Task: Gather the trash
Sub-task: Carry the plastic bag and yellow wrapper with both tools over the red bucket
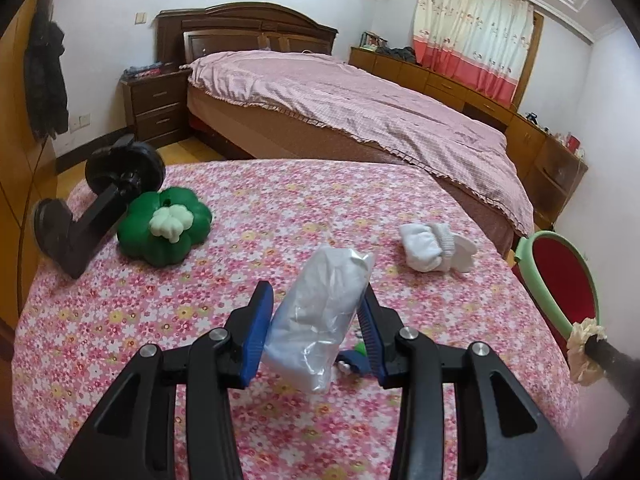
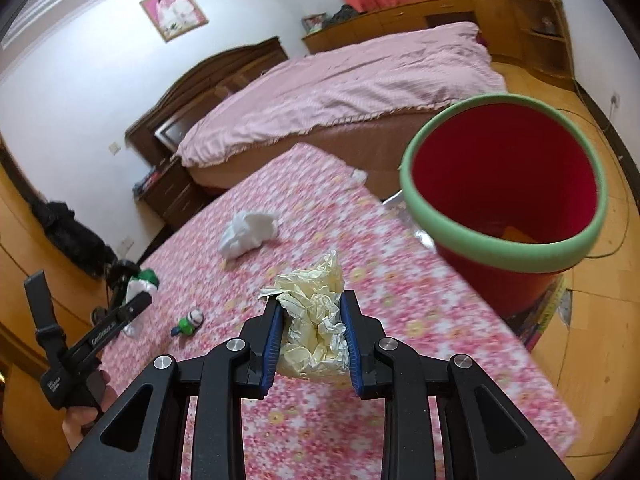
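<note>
Holding a clear plastic wrapper between its blue pads, the left gripper hangs above the floral-covered bench, its jaws set narrow against the wrapper's two sides. The wrapper's long axis runs forward and up, away from the jaws, with its far end free. Taking the red bin with the green rim as the landmark: in the left wrist view it stands off the bench's right edge, well apart from this gripper and to its right.

Between the two grippers, a bundle of white cloth lies on the bench, left of the bin; whether it counts as trash I cannot tell.

The right gripper grips a crumpled wad of pale yellow paper, jaws narrow and pressed into its sides, the wad bulging out ahead of them. From here the bin's mouth lies up and to the right of the jaws, near and open toward them. By my judgement the right hand is the nearer one, so its wad should go in first, carried rightward over the rim.
</note>
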Tool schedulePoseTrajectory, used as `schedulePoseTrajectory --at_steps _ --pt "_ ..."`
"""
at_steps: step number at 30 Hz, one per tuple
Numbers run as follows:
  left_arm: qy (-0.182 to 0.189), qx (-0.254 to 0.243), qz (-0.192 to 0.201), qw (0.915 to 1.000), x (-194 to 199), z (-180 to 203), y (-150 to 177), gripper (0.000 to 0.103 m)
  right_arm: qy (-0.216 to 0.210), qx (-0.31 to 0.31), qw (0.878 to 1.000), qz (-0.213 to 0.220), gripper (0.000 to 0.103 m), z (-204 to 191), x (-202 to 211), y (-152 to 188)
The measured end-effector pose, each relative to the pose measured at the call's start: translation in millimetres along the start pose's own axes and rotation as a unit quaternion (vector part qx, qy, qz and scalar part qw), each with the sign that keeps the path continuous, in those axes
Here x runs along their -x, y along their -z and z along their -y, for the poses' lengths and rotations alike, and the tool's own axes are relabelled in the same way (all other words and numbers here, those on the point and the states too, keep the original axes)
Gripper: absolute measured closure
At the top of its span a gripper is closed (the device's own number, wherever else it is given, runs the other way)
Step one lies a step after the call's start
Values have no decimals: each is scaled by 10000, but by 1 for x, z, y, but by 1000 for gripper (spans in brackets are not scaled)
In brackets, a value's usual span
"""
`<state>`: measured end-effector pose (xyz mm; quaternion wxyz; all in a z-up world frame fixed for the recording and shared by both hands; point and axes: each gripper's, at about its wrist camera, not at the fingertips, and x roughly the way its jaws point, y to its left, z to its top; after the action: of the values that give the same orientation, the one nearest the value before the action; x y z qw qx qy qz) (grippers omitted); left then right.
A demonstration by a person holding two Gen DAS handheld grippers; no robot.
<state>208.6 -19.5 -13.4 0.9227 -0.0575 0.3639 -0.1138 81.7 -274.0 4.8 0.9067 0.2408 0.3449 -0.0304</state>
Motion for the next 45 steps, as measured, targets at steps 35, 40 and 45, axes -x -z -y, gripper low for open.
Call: schedulePoseTrajectory --at_steps 35,40,45 --pt "1353 -1355 -479 9803 1 199 -6 60 66 -1426 9854 923 74 140 56 -29" --pt "1588 -1553 -606 9731 -9 230 -2 60 148 -1578 9828 951 74 157 57 -31" --pt "1763 -1716 -653 9671 -21 258 -2 60 186 -1630 9823 901 74 167 52 -34"
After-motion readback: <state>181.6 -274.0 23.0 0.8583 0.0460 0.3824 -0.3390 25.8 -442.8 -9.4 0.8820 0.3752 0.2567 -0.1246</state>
